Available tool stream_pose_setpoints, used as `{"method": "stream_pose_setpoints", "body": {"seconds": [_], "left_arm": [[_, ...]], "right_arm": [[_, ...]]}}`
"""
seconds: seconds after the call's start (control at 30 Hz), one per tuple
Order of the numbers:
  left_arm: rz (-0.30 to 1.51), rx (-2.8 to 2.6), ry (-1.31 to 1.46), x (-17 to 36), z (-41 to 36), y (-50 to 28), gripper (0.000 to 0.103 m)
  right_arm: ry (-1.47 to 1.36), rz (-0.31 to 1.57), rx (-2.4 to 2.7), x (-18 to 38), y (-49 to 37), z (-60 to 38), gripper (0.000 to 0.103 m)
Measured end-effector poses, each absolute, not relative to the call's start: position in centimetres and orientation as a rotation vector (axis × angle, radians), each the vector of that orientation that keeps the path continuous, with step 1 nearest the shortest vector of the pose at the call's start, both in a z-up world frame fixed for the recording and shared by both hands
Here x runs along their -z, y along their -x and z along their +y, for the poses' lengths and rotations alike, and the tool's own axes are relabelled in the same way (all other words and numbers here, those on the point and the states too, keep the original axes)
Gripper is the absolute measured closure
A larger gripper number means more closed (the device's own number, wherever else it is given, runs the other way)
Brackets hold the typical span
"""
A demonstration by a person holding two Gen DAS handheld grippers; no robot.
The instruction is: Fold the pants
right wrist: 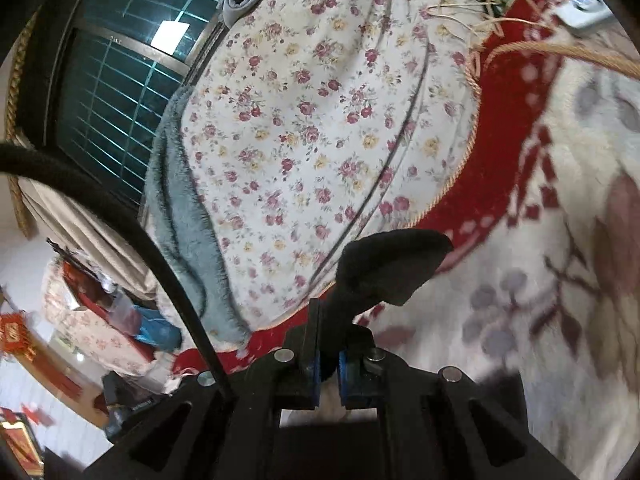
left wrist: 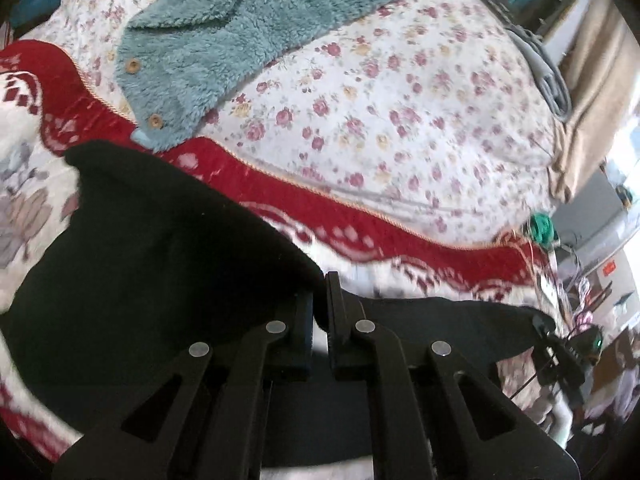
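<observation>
Left wrist view: my left claw (left wrist: 320, 300) is pressed together on the edge of the black pants (left wrist: 152, 264), which spread from the fingertips out toward nine o'clock and hang in a lifted sheet over the red-bordered blanket (left wrist: 360, 232); a thinner band of the same cloth runs toward three o'clock, where my other gripper shows small near the frame edge. No container is plain in either picture. At twelve o'clock lies a teal fleece jacket (left wrist: 224, 40) with wooden buttons, resting on the rose-print quilt (left wrist: 400, 112), its lower corner touching the red border. A grey folded cloth (left wrist: 548, 76) sits at two o'clock by the quilt's far edge. In the right wrist view, my right claw (right wrist: 328, 344) is pinching a bunched corner of the pants (right wrist: 384, 268), the black cloth standing up from between the blue pads (right wrist: 346, 376) and flopping toward one o'clock. A taut edge of the same pants arcs from nine o'clock down to my left finger. Rose quilt (right wrist: 312, 120) fills twelve o'clock, the blanket (right wrist: 520, 160) three o'clock, a barred window (right wrist: 116, 100) ten o'clock.
</observation>
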State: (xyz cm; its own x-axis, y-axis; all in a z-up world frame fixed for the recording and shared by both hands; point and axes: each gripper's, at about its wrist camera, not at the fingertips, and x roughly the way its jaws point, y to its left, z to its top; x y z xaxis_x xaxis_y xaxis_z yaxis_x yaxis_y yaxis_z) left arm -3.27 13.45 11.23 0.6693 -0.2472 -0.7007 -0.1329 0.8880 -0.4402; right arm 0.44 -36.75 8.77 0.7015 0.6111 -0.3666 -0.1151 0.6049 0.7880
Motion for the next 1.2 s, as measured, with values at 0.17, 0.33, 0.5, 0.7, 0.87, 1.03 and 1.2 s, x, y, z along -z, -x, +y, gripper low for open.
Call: {"method": "stream_pose_setpoints", "body": {"seconds": [0.17,0.33,0.5,0.7,0.87,1.03,1.2], "left_arm": [[0.901,0.023,0.396,-7.1,10.9,7.6,0.099],[0.976,-0.020,0.401,-3.1,10.6,9.0,0.099],[0.938,-0.015,0.407,-4.5,10.6,9.2,0.099],[0.915,-0.027,0.383,-4.7,10.1,10.2,0.099],[0.977,-0.033,0.443,-2.7,10.9,10.4,0.098],[0.975,-0.031,0.562,-3.2,13.0,11.0,0.084],[0.912,-0.125,0.541,-5.2,15.8,12.8,0.072]], "right_arm": [[-0.819,0.815,-0.372,-5.0,2.7,-37.5,0.098],[-0.990,0.846,-0.348,-1.0,5.1,-38.4,0.098],[-0.969,0.824,-0.362,-1.5,5.9,-38.5,0.098],[-0.895,0.912,-0.251,-1.5,6.0,-38.0,0.098],[-0.928,0.962,-0.210,-0.8,6.1,-38.5,0.095],[-0.822,0.960,-0.119,-2.7,7.0,-39.0,0.090],[-0.667,0.891,-0.100,-6.6,8.1,-38.1,0.077]]}}
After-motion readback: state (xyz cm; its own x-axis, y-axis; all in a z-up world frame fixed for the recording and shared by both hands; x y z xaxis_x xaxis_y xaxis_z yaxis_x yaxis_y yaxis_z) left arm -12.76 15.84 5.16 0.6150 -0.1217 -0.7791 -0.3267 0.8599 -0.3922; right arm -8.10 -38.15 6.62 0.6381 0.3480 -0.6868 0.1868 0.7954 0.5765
